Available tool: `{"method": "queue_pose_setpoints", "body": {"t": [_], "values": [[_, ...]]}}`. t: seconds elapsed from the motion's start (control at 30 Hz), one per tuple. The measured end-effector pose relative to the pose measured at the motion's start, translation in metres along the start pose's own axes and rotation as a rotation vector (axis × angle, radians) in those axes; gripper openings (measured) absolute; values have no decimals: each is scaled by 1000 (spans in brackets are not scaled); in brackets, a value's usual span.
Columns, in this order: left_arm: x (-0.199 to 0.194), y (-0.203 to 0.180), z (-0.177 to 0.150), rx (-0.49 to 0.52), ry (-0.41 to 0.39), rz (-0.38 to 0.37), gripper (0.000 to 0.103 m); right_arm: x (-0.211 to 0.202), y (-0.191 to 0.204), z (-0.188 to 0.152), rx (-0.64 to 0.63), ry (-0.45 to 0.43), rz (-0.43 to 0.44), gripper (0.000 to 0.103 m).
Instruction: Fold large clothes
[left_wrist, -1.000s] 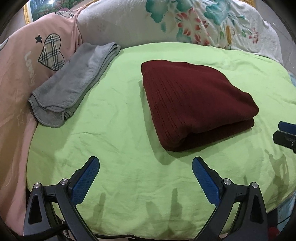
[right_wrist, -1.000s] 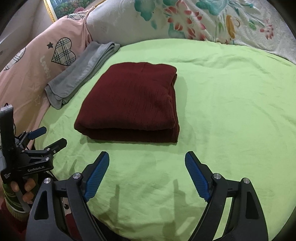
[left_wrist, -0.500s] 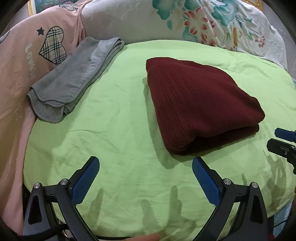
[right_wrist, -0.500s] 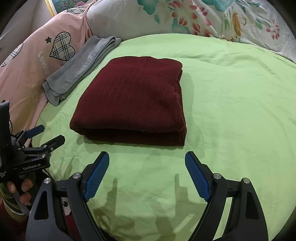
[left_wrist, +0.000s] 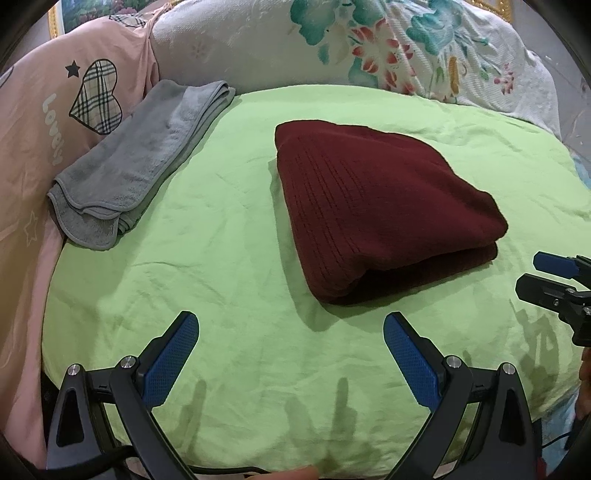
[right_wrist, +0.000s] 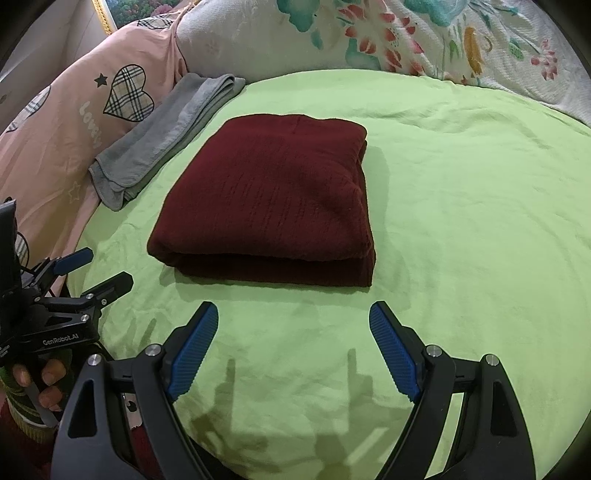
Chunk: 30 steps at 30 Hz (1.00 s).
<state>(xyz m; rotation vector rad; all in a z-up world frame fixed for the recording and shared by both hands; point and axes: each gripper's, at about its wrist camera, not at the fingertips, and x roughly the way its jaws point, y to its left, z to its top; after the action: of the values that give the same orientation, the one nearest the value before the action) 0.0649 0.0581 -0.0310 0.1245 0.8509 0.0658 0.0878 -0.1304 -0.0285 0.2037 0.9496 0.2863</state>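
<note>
A maroon garment (left_wrist: 380, 218) is seen folded into a thick rectangular bundle, laid flat on the green sheet (left_wrist: 221, 258) of the bed, near the middle of it. Its folded edge is turned toward the near side, and two layers can be made out there in the right wrist view (right_wrist: 273, 206). Both grippers are held short of it, on the near side, with nothing touched. The left gripper (left_wrist: 291, 354) is spread wide, its blue pads (left_wrist: 170, 362) hung above bare sheet, and nothing is held between them. The right gripper (right_wrist: 291, 343) is likewise spread wide and empty, with the bundle's near edge just beyond its tips. The left gripper is also caught at the left edge of the right wrist view (right_wrist: 96, 273), gripped by a hand (right_wrist: 37, 380). A grey towel (left_wrist: 136, 166), folded, is laid at the far left, well apart from the garment, against a pink pillow (left_wrist: 44, 122) marked with a plaid heart. A floral pillow (left_wrist: 369, 55) is set along the far side of the bed.
</note>
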Motion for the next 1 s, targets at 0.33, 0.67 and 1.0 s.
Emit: {"method": "queue_pose_setpoints", "body": {"t": [0.33,0.67,1.0], "values": [[-19,-5,-3,13,-27,-23,100,-18,10,-7,-5,-24,7,84],[-29,-5,-3,5,-43,-41,101,-26,15,-9,-18,-34,14,84],[-33,-4,-1,6,-55,-43,101,-31,15,-9,-19,-44,18,84]]}}
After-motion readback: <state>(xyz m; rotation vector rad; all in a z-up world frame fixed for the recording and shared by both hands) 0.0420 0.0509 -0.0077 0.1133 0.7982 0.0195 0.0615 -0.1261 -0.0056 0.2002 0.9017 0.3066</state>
